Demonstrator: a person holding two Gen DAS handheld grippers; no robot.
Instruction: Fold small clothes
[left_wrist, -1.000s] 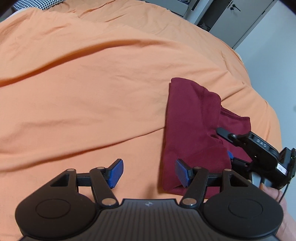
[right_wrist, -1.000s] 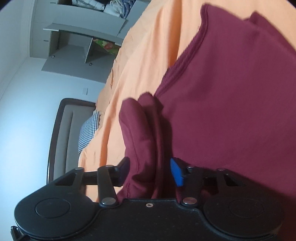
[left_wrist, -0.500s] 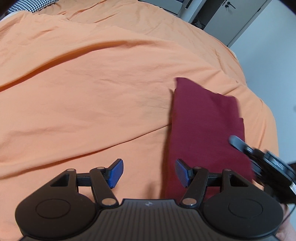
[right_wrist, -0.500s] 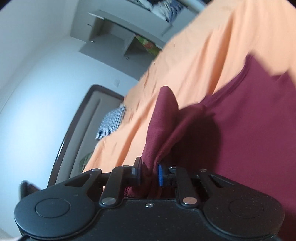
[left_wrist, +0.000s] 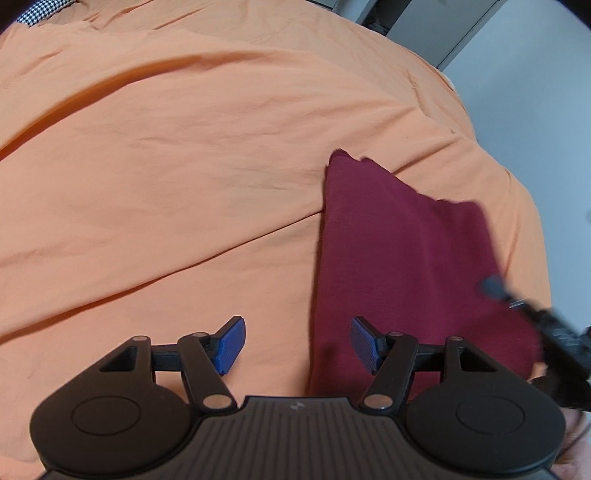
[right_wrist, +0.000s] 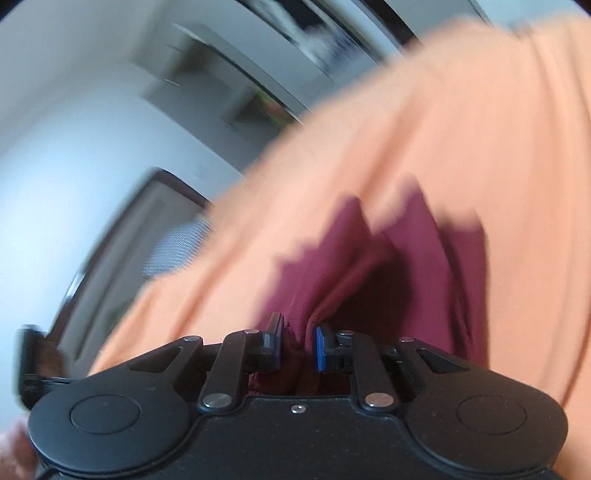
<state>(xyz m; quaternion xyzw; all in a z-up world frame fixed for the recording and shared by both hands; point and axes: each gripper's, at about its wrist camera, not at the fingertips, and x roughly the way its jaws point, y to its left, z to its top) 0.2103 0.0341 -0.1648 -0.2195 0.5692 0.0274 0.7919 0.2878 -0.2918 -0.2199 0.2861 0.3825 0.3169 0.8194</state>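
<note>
I see an orange bedsheet (left_wrist: 207, 155) filling most of my left view, wrinkled in long creases. At its far left corner a black-and-white checked pillow (left_wrist: 44, 10) peeks out. Beyond the sheet's far right edge stand grey cabinet doors (left_wrist: 443, 22) against a pale wall (left_wrist: 535, 92). My right view is blurred; there a dark headboard (right_wrist: 122, 236) rises beside the sheet.

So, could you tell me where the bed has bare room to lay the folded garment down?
The orange sheet lies bare left of the maroon garment, up to the checked pillow. It is crowded at the right edge, where the right gripper pinches the cloth; the left gripper hangs open.
</note>
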